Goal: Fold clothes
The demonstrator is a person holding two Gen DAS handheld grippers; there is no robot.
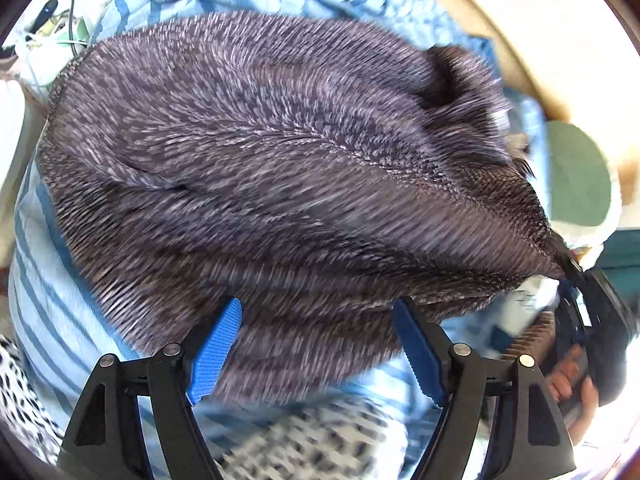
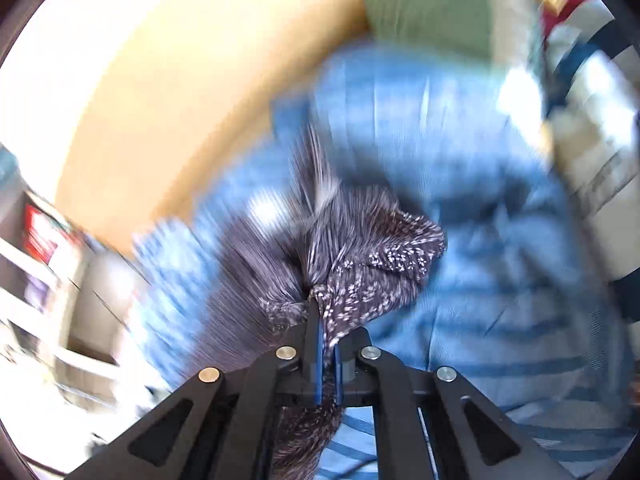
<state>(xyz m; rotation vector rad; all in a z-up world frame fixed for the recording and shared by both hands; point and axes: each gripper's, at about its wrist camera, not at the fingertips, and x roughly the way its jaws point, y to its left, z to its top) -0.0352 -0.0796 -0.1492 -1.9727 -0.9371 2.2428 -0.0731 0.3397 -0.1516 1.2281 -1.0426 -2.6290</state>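
A dark purple-grey speckled knit garment (image 1: 280, 168) lies spread over blue striped bedding (image 1: 48, 312). In the left wrist view my left gripper (image 1: 318, 304) hangs open just above the garment's near edge, its blue pads wide apart and holding nothing. The garment's right corner is drawn to a point at my right gripper (image 1: 592, 312), which a hand (image 1: 572, 380) holds at the right edge. In the blurred right wrist view, my right gripper (image 2: 320, 308) is shut on a bunched fold of the knit garment (image 2: 368, 272), and cloth trails between and below its jaws.
A green cushion (image 1: 576, 176) (image 2: 428, 4) lies beyond the bedding. Black-and-white spotted cloth (image 1: 312, 440) sits under my left gripper. A cable and white items (image 1: 60, 16) are at the upper left. A tan wall (image 2: 160, 80) and shelves (image 2: 40, 248) flank the bed.
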